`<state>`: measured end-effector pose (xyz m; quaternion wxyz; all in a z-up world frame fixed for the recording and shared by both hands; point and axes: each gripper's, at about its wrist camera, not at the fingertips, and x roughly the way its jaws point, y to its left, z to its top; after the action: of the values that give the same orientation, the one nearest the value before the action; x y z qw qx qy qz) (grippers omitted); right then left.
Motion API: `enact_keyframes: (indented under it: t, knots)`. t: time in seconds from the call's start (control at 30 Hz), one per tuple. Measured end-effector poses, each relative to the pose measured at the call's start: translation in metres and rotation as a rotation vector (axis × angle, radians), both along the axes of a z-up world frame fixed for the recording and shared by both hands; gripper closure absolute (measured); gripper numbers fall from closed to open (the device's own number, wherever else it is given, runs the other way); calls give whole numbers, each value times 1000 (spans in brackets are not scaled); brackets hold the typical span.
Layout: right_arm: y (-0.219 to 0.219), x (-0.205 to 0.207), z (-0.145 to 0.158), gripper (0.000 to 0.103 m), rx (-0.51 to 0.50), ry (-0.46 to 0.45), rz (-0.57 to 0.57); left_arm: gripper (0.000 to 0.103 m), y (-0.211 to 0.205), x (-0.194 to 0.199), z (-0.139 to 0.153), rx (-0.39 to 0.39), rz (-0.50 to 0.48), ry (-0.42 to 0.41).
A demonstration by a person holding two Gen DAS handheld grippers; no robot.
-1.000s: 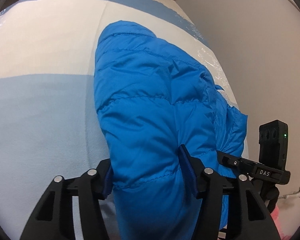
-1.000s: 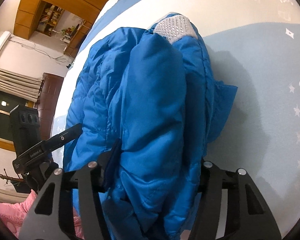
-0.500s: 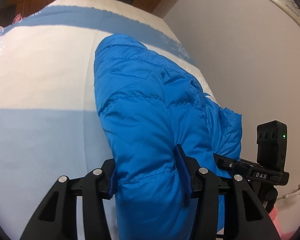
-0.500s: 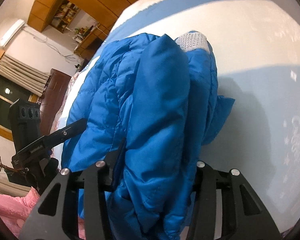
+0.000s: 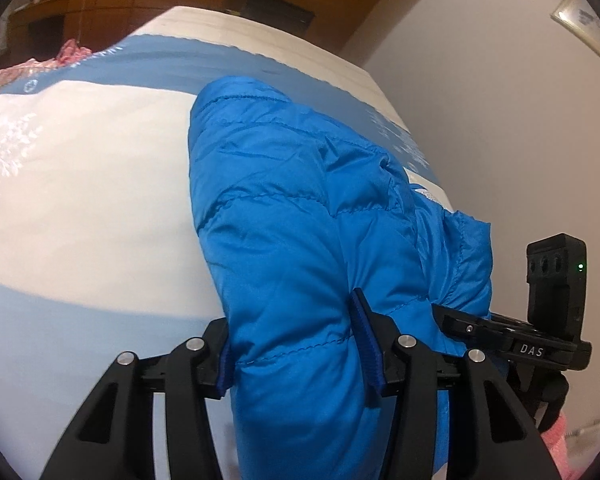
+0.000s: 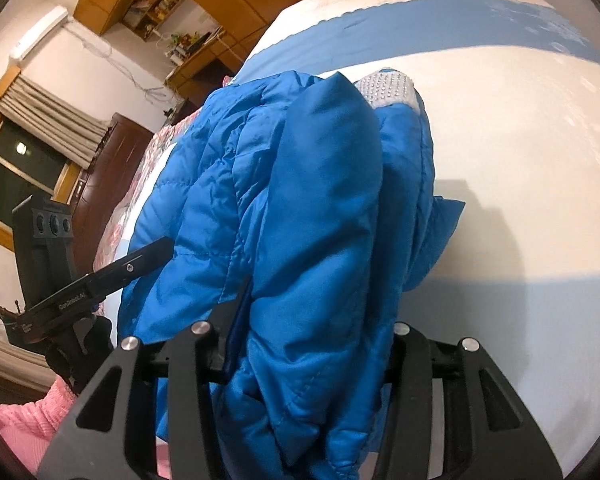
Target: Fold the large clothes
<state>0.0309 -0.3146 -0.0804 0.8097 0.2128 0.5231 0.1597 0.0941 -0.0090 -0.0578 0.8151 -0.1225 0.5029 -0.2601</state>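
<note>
Both grippers have risen and tipped up since a second ago, so more of the room beyond the bed now shows; the blue puffer jacket [image 5: 300, 216] has come up with them, draped forward from the jaws onto the blue-and-white bedspread [image 5: 80, 200]. The left gripper [image 5: 296, 354] is clamped on a thick quilted fold, its blue pads pressed into the fabric on either side; the right gripper [image 6: 312, 340] likewise grips a bunched fold, its right finger buried under cloth and hard to make out. A grey dotted lining patch [image 6: 388, 90] peeks out at the jacket's far end. In the left view the right gripper's body crowds in close at the right edge, touching the jacket hem; a plain wall [image 5: 500, 120] stands just behind it. In the right view a dark wooden cabinet [image 6: 108, 176], a curtained window [image 6: 24, 152] and cluttered shelves [image 6: 160, 0] lie past the bed's left edge; pink fabric [image 6: 20, 428] fills the lower corner. Open bedspread lies beside and beyond the jacket.
</note>
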Motion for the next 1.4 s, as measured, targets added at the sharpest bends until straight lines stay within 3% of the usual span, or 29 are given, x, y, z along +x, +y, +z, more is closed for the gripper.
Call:
enact_keyframes:
  t: [0.2, 0.33, 0.43, 0.83, 0.97, 1.13, 1.4]
  knots:
    - [19, 55, -16, 59, 8, 22, 20, 52, 31, 40, -8, 41, 54, -1]
    - [26, 79, -45, 57, -25, 102, 4, 50, 28, 73, -43, 81, 67, 59]
    - [30, 83, -50, 53, -54, 120, 8, 46, 26, 85, -65, 131, 64, 84]
    - [46, 90, -47, 50, -181, 161, -50, 45, 5, 75, -65, 290, 92, 41]
    - [50, 90, -43, 47, -197, 168, -63, 44, 7, 75, -62, 288, 111, 64]
    - [67, 84, -20, 33, -269, 162, -69, 41, 20, 72, -52, 284, 141, 109]
    - [72, 51, 12, 32, -347, 98, -48, 40, 25, 20, -24, 360, 134, 28]
